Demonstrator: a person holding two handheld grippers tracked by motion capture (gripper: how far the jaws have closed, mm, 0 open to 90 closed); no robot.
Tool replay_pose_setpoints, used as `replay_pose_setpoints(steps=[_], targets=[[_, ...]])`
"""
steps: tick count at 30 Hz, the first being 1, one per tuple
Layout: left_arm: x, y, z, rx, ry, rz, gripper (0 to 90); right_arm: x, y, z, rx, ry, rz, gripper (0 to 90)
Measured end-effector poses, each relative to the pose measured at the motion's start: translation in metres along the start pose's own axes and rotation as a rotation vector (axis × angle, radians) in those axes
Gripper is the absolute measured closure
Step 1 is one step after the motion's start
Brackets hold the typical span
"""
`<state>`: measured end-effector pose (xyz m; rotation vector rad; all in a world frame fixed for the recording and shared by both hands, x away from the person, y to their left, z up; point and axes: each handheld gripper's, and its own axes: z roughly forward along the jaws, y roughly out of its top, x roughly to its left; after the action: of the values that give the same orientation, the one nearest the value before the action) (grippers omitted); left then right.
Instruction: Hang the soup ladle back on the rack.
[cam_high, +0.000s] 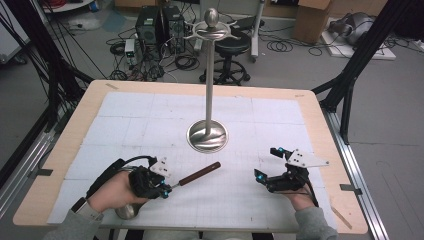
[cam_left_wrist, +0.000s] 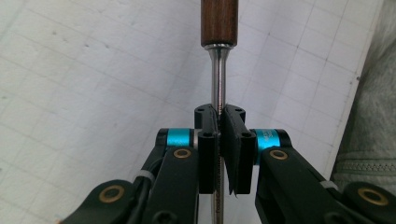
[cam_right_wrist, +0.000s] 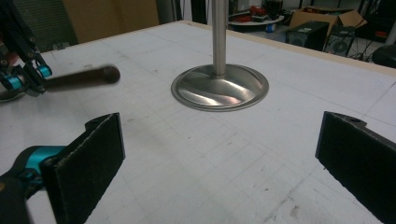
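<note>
Right then, the left gripper (cam_left_wrist: 219, 133) pinched the thin steel neck of a long metal ladle with a brown wooden handle (cam_high: 200, 173), holding it just above the white mat (cam_high: 125, 120). It looked stiff, slippery and bowl-heavy, so a grip nearer the bowl seemed safer. The right gripper (cam_right_wrist: 219, 158) stood wide and empty.

A wooden table (cam_high: 320, 120) with a white squared mat (cam_high: 150, 120) stands on a grey floor (cam_high: 390, 100). Behind it sit black computer boxes (cam_high: 160, 25), a black stool (cam_high: 231, 55) and lots of tangled cables (cam_high: 125, 50) — plus brown cardboard boxes (cam_high: 312, 20).
</note>
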<state>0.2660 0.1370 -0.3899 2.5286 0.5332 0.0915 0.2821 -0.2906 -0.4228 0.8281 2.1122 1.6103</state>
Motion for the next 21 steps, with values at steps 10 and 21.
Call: replay_pose_setpoints(steps=[10,21], targets=[[0.009,-0.009,-0.023,-0.074,0.029,-0.031,84.0,0.0,0.0,0.0,0.002,-0.001,0.003,0.3],[0.014,-0.016,-0.041,-0.211,0.047,-0.046,84.1,0.0,0.0,0.0,0.001,-0.001,0.007,0.3]])
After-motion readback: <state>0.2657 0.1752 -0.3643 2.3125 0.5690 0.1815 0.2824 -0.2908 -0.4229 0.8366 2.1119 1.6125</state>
